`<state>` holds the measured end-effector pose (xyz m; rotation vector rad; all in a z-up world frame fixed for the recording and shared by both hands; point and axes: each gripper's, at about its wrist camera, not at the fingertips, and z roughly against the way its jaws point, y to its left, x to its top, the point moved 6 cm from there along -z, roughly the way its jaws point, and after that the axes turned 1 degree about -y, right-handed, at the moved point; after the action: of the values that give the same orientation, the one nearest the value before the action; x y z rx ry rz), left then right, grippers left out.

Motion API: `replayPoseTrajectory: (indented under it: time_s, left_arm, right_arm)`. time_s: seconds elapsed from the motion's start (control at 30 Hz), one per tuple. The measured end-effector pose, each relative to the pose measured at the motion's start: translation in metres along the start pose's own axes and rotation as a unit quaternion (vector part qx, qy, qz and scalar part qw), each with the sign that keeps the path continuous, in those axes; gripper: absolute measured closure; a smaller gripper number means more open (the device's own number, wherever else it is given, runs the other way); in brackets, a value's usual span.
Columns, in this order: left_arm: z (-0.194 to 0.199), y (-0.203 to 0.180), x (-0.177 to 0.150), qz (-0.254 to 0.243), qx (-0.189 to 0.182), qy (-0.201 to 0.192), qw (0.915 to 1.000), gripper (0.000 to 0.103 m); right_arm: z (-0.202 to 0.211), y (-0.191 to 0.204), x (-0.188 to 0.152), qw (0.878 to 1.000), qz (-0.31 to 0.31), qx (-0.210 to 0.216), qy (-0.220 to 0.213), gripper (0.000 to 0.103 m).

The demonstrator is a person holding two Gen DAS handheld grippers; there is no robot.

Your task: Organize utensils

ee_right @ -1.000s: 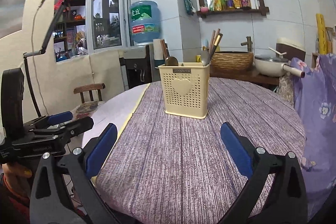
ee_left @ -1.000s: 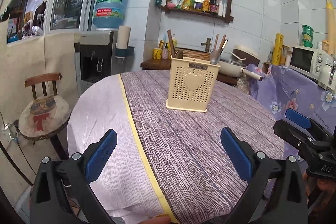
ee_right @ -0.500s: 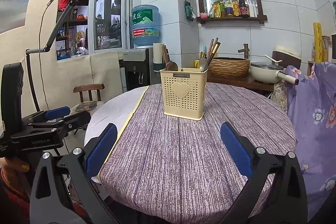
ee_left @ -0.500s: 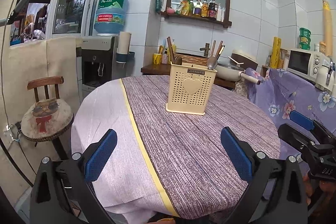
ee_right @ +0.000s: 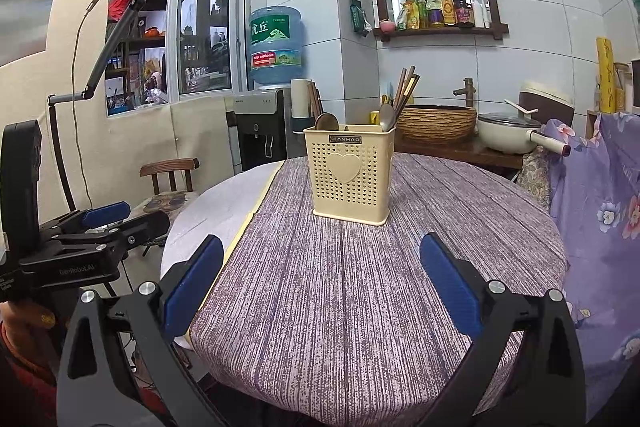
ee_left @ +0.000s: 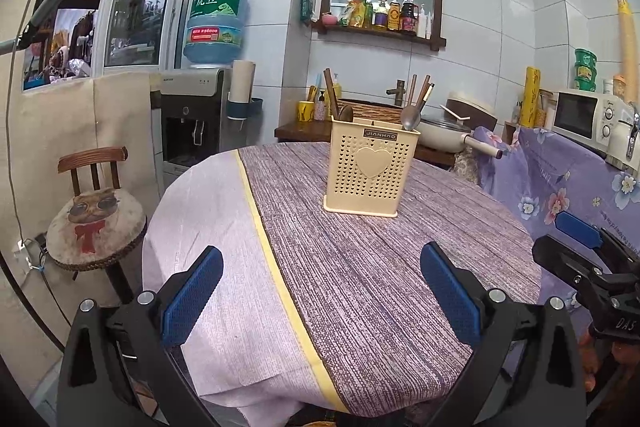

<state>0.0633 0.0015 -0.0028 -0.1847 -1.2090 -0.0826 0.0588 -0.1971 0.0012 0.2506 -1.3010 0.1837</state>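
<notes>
A cream perforated utensil holder (ee_left: 370, 173) with a heart on its front stands upright on the round table (ee_left: 360, 287); it also shows in the right wrist view (ee_right: 350, 177). Spoons (ee_left: 411, 115) and chopsticks (ee_right: 404, 87) stick out of its top. My left gripper (ee_left: 320, 287) is open and empty at the table's near edge, well short of the holder. My right gripper (ee_right: 320, 283) is open and empty, also back from the holder. Each gripper shows at the edge of the other's view.
A purple striped cloth (ee_right: 360, 287) covers the table, with a pale strip on the left (ee_left: 208, 227). A chair (ee_left: 94, 223) stands left of the table. A floral purple cover (ee_right: 600, 207) hangs at the right. A water dispenser (ee_left: 196, 119) and a counter with a pot (ee_right: 508, 137) are behind.
Both grippers have drawn back from the holder and away from the table; more of the table's near edge shows now. Both stay open and empty.
</notes>
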Motion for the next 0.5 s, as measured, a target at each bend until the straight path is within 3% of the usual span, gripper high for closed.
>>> replayPoseTrajectory:
  time_s: [0.5]
  left_arm:
    - [-0.0008, -0.0021, -0.0026, -0.009, 0.002, 0.005, 0.9999, 0.005]
  right_arm:
    - [-0.0025, -0.0039, -0.0039, 1.0, -0.012, -0.002, 0.006, 0.006]
